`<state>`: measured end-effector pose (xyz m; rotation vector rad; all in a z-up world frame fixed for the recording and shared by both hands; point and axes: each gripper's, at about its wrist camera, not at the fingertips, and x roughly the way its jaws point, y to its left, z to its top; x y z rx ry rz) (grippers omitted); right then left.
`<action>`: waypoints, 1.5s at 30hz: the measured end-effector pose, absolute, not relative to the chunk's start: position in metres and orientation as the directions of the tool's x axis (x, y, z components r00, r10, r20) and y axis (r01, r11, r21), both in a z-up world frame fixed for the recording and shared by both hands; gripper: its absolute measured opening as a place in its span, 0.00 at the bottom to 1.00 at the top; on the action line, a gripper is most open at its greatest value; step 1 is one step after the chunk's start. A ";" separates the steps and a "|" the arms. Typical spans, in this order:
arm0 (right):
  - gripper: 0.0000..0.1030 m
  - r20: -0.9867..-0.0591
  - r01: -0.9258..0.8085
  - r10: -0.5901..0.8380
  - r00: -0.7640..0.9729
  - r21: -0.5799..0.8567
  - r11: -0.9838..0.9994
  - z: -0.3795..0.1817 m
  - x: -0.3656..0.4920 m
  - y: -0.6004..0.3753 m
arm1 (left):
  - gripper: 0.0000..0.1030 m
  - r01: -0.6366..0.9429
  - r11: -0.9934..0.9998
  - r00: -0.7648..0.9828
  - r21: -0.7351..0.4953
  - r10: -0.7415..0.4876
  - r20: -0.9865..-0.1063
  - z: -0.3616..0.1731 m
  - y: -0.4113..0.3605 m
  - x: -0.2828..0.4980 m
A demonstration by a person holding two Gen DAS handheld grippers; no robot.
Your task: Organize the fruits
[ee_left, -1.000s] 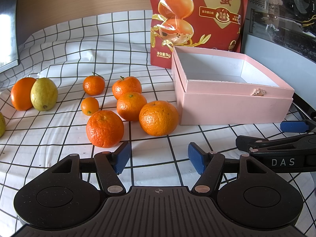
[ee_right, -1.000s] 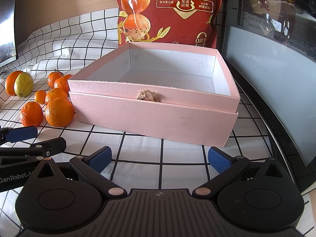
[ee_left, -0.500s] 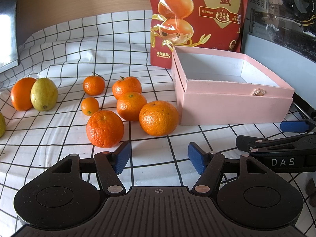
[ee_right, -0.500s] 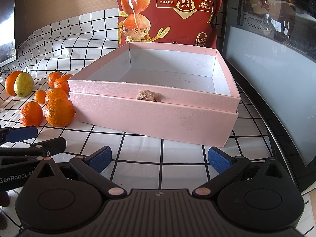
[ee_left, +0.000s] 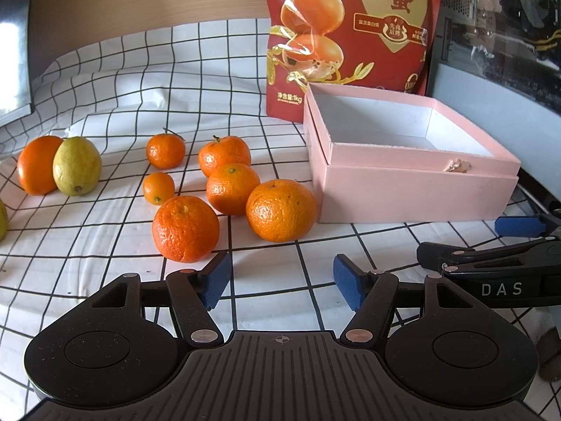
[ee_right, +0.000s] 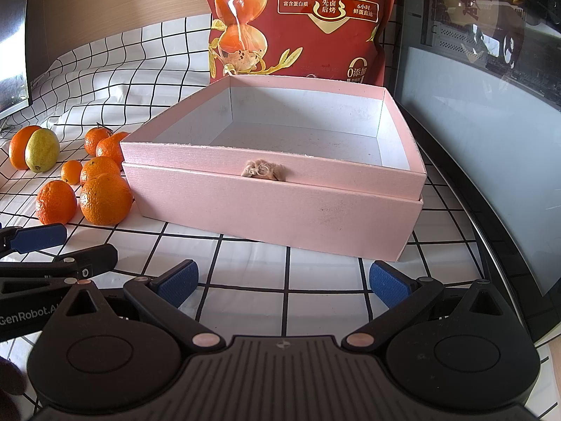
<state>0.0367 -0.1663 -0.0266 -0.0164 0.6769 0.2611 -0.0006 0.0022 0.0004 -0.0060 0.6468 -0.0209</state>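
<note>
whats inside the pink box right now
Nothing: the pink box shows only its bare white floor and walls. Its near wall hides a strip of the floor just behind it, so that strip cannot be checked.

"DAS" on right gripper point(ee_left: 519, 228); "GenRobot" on left gripper point(ee_right: 35, 236); "1kg" on red bag point(ee_left: 350, 35)

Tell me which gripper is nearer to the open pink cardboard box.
Right. The right gripper sits directly before the open pink cardboard box; the left gripper faces the oranges beside it.
</note>
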 end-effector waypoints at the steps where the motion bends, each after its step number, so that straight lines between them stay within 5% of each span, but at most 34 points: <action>1: 1.00 -0.622 -0.251 0.238 0.746 0.069 0.965 -0.026 0.037 -0.167 | 0.66 0.036 0.999 0.800 -0.024 -0.043 -0.598 0.000 0.005 -0.003; 8: 1.00 -0.715 -0.307 0.262 0.648 0.069 0.949 -0.024 0.042 -0.170 | 0.64 0.097 0.990 0.877 -0.098 -0.132 -0.462 0.032 0.042 -0.052; 13: 1.00 -0.720 -0.260 0.226 0.656 0.065 0.963 -0.023 0.036 -0.167 | 0.65 -0.078 0.985 0.932 -0.157 0.016 -0.362 0.059 0.128 -0.087; 18: 1.00 -0.682 -0.267 0.241 0.691 0.069 0.961 -0.026 0.027 -0.168 | 0.63 -0.349 0.905 0.880 -0.242 0.227 -0.417 0.055 0.222 -0.101; 22: 1.00 -0.683 -0.290 0.256 0.684 0.068 0.955 -0.026 0.026 -0.168 | 0.63 -0.394 0.866 0.861 -0.307 0.231 -0.453 0.048 0.258 -0.097; 37: 0.99 -0.547 -0.548 0.405 0.733 -0.120 0.828 0.018 -0.030 -0.078 | 0.63 -0.435 0.884 0.793 -0.170 0.286 -0.538 0.014 0.254 -0.076; 42: 0.91 -0.524 -0.621 0.485 0.700 -0.113 0.776 0.024 -0.039 -0.056 | 0.37 -0.442 0.884 0.775 -0.152 0.291 -0.562 0.007 0.256 -0.073; 45: 0.81 -0.517 -0.659 0.550 0.656 -0.037 0.751 0.031 -0.031 -0.047 | 0.37 -0.433 0.882 0.787 -0.187 0.269 -0.556 0.006 0.260 -0.078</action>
